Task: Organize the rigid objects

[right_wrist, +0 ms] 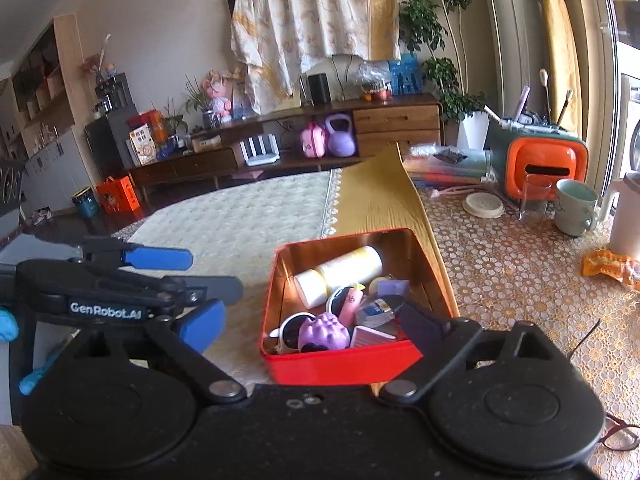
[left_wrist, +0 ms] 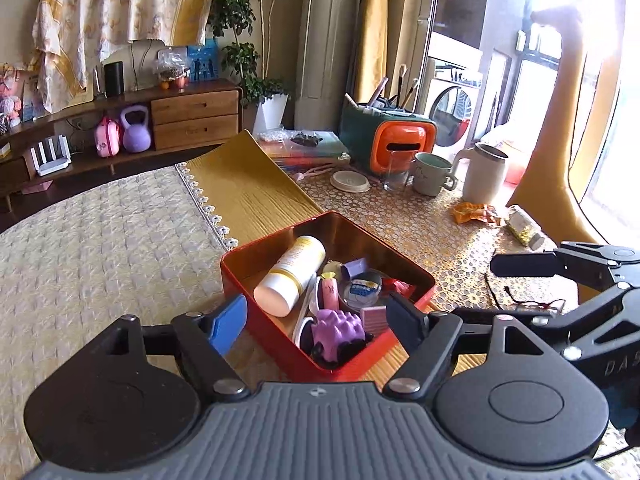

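A red tin box (left_wrist: 240, 276) (right_wrist: 340, 364) sits on the table, filled with a white and yellow bottle (left_wrist: 292, 276) (right_wrist: 344, 270), a purple ridged toy (left_wrist: 340, 330) (right_wrist: 324, 332), sunglasses (right_wrist: 292, 330), a pink tube (left_wrist: 331, 294) and several small items. My left gripper (left_wrist: 318, 322) is open and empty, its fingers on either side of the box's near corner. My right gripper (right_wrist: 310, 326) is open and empty just in front of the box. Each gripper shows at the edge of the other's view.
A pair of glasses (left_wrist: 532, 304) lies on the lace cloth right of the box. Behind stand an orange and green organizer (left_wrist: 388, 136), a glass (left_wrist: 396, 172), a mug (left_wrist: 432, 174), a white jug (left_wrist: 486, 174), a round lid (left_wrist: 351, 181) and an orange wrapper (left_wrist: 474, 213).
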A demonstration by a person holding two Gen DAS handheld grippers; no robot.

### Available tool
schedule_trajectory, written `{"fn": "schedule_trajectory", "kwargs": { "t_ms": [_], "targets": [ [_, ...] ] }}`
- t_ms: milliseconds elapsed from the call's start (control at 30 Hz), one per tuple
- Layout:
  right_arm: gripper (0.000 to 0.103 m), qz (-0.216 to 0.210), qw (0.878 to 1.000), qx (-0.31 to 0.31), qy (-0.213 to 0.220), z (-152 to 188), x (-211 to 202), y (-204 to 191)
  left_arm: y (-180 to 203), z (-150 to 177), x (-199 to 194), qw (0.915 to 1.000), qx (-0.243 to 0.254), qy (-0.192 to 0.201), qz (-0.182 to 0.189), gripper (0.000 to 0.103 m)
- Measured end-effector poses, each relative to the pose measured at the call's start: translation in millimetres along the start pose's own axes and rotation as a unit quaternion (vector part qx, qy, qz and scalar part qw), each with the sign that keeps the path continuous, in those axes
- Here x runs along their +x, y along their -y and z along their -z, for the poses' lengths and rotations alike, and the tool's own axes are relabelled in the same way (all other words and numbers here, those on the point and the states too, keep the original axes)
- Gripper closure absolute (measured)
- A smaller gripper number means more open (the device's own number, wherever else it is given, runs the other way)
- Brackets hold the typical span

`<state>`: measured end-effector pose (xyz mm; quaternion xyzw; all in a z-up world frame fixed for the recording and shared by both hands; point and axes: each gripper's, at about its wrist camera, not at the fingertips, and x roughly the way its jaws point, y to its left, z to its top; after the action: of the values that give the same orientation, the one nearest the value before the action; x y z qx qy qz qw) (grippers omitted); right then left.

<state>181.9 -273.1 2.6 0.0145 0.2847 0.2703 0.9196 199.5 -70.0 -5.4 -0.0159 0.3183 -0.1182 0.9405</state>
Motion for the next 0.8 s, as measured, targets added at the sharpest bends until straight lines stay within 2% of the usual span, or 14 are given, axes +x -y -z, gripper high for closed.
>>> {"fn": "schedule_trajectory", "kwargs": {
  "t_ms": [200, 267, 433, 800],
  "targets": [
    [0.001, -0.003, 1.0, -0.002, 0.019, 4, -19, -10, -3, 13, -20, 0.9999, -0.008, 0.005, 0.002, 0.026],
    [0.0, -0.003, 1.0, -0.005, 0.024, 6, -22, -13, -4, 17, -25, 1.0, -0.007, 0.007, 0.001, 0.022],
    [0.0, -0.005, 1.0, -0.002, 0.031, 10, -30, -21, 0, 24, -40, 0.9998, 0.001, 0.021, 0.001, 0.021],
    [0.0, 0.0, 0.999, 0.024, 0.045, 20, -42, -24, 7, 39, -45, 0.9999, -0.002, 0.012, 0.002, 0.016]
  ]
}}
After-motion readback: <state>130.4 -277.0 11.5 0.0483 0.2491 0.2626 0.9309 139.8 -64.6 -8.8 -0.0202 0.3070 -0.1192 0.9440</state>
